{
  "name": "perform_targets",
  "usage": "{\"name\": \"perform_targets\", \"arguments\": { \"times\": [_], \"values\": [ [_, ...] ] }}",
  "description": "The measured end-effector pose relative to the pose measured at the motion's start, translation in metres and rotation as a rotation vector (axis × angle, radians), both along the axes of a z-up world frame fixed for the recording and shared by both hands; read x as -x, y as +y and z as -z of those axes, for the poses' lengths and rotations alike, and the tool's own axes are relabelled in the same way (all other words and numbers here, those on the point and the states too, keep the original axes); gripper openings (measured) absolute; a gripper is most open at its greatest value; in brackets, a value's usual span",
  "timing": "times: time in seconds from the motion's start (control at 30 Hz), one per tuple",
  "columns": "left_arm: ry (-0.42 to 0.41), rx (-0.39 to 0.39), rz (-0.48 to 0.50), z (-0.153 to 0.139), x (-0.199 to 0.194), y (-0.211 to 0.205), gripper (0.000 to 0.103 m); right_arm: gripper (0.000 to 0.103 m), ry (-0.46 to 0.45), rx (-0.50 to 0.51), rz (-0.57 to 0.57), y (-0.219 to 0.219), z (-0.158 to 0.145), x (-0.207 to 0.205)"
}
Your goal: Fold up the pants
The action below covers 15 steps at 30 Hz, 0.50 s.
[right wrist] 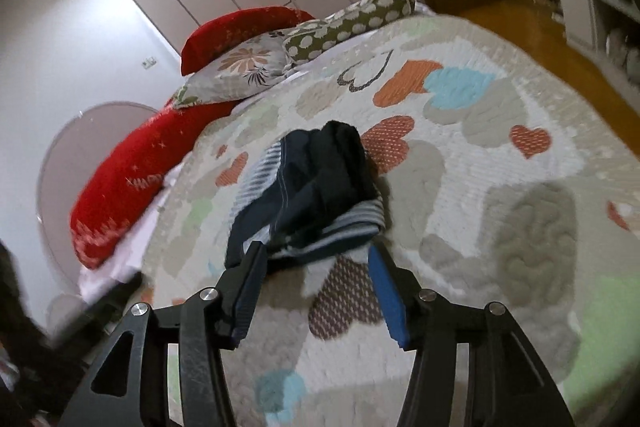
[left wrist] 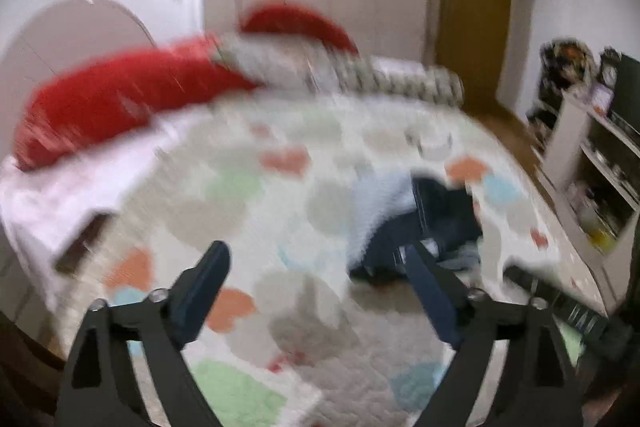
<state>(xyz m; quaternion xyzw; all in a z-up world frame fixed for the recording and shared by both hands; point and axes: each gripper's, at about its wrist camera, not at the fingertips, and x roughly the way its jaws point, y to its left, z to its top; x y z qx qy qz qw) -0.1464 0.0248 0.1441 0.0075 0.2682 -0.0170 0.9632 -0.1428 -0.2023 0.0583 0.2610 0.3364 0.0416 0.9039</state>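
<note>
The left wrist view is smeared by motion blur, so the pants point(left wrist: 432, 227) show there only as a dark navy lump with a pale blue patch beside it, lying on the bed's quilt point(left wrist: 280, 211) to the right of the left gripper point(left wrist: 316, 267). Its fingers point(left wrist: 208, 279) stand wide apart with nothing between them, above the quilt; the right one overlaps the near edge of the garment, and contact cannot be judged through the blur. A dark strip at the right edge is too blurred to identify.

The right wrist view is sharper. The pants point(right wrist: 312, 187) lie bunched in a heap in the middle of the heart-patterned quilt point(right wrist: 500, 155), navy fabric with pale stitching and striped grey-white bands at the near and left edges; legs and waistband cannot be sorted out. The right gripper point(right wrist: 316, 259) is spread open just at the heap's near edge, holding nothing. Red pillows point(right wrist: 132, 179) and patterned ones point(right wrist: 248, 67) lie at the far left.
</note>
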Motion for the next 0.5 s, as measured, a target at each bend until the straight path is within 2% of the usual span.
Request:
{"name": "perform_targets", "arguments": {
  "times": [0.07,0.17,0.33,0.43,0.5],
  "values": [
    [-0.108,-0.007,-0.043,-0.017,0.019,0.004,0.103,0.06,-0.002,0.043,0.021,0.005,-0.002,0.016],
    [-0.247,0.002,-0.062,-0.041,0.047,0.011,0.103,0.062,-0.013,0.098,0.047,0.01,-0.006,0.031],
    [-0.385,0.038,-0.045,-0.07,0.082,0.02,0.103,0.065,-0.037,0.161,0.077,0.014,-0.012,0.05],
    [-0.37,0.093,0.0,-0.074,0.085,0.024,0.103,0.065,-0.039,0.178,0.073,0.018,-0.012,0.058],
    [-0.328,0.099,0.006,-0.07,0.08,0.024,0.103,0.065,-0.043,0.208,0.07,0.024,-0.01,0.061]
  ]
}}
